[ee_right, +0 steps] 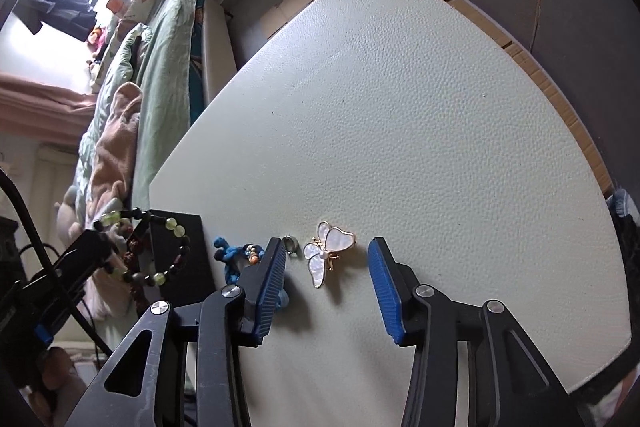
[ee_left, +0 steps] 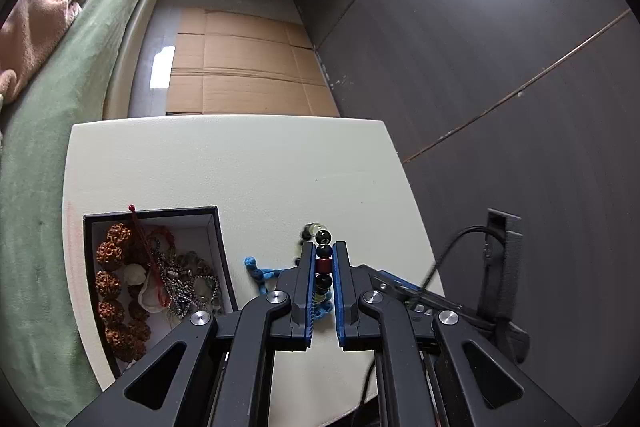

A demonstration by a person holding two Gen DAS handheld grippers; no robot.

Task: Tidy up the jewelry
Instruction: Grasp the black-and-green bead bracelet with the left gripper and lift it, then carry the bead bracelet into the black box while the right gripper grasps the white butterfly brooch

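Left wrist view first: your left gripper (ee_left: 323,259) is nearly closed, its blue pads clamped on a beaded bracelet (ee_left: 323,265) of dark, red and pale green beads that runs up between your fingers. Down to your left sits the open jewelry box (ee_left: 218,223), already holding brown seed beads (ee_left: 110,279), a silver chain (ee_left: 180,283) and other pieces tangled together. A blue cord piece (ee_left: 258,271) lies on the cream table (ee_left: 240,167) just left of your fingers, outside the box.

Right wrist view: your right gripper (ee_right: 327,259) stands wide open and holds nothing. A white butterfly brooch (ee_right: 326,253) lies on the table between your fingers, and a small silver ring (ee_right: 291,243) sits just by your left fingertip. Off to your left, the bracelet hangs lifted in the other gripper, in front of the box.

By my reading you're well along: much is boxed, while bracelet, cord, ring and brooch remain. No readable brand or writing shows.
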